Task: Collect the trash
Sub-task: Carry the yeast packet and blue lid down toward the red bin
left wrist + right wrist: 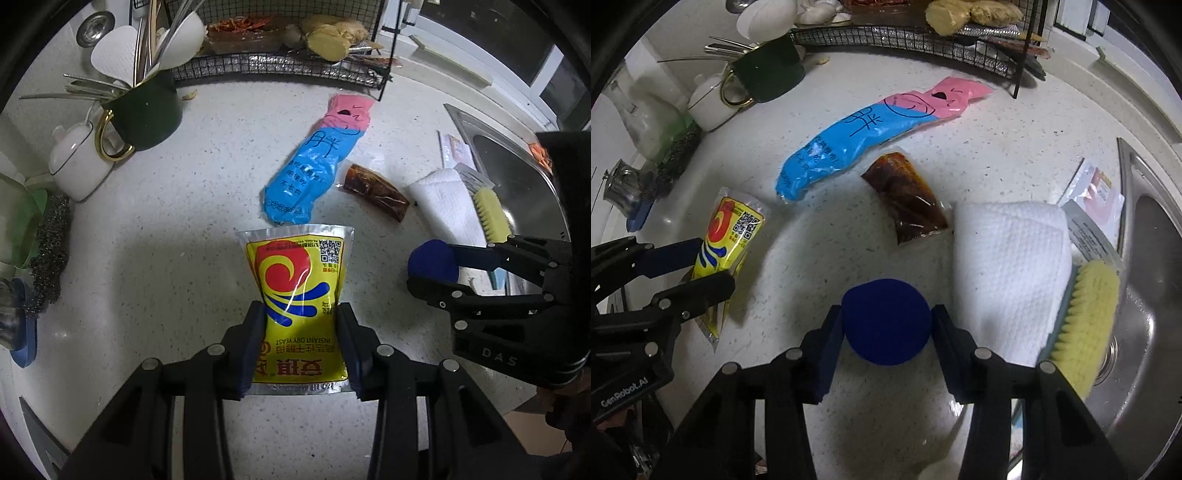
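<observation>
Yeast packet [297, 291] in left claw [300, 328], blue ball [885, 321] in right claw [886, 332]

The yeast packet [298, 291] hides its side edges behind the left gripper's fingers [255, 339]. Beside it, small print on the blue bag [303, 184] is unreadable. Farther right of the packet, the sink [1145, 295] is cut off by the frame, and the brush [1082, 325] covers the towel's [1008, 266] far edge.
</observation>
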`<state>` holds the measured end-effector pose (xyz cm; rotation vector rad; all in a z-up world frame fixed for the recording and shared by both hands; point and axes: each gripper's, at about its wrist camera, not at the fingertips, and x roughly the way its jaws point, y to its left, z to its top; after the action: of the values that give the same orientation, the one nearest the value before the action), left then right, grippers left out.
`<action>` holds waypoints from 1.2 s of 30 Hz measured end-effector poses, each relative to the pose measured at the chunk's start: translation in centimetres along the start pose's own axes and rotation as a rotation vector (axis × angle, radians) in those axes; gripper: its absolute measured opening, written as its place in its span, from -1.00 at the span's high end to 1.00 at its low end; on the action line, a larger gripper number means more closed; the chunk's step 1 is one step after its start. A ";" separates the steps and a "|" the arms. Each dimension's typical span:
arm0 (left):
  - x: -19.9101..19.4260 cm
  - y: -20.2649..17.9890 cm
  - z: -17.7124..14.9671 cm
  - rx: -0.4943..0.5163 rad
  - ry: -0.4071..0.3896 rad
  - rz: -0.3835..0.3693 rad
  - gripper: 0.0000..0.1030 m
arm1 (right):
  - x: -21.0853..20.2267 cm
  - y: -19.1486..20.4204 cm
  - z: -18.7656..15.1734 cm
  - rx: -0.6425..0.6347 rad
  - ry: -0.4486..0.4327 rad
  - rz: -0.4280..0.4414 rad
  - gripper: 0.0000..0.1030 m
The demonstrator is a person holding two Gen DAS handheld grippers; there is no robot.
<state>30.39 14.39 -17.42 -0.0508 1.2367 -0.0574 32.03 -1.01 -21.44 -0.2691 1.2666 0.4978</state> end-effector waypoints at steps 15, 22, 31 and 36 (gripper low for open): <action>-7.4 -6.6 -2.2 0.108 -0.114 -0.026 0.27 | -9.8 -3.0 -5.7 0.092 -0.158 -0.022 0.12; -10.6 -12.2 -5.4 0.176 -0.160 -0.031 0.27 | -15.8 -4.9 -11.8 0.135 -0.250 -0.063 0.12; -13.5 -20.2 -11.7 0.271 -0.193 -0.064 0.27 | -20.4 -7.5 -21.0 0.204 -0.316 -0.116 0.12; -15.4 -23.9 -15.5 0.304 -0.211 -0.078 0.27 | -22.7 -8.4 -26.5 0.251 -0.340 -0.127 0.12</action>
<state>10.38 -8.46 -6.34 0.1559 1.0035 -0.3005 9.06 -25.11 -8.08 -0.0486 0.9606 0.2576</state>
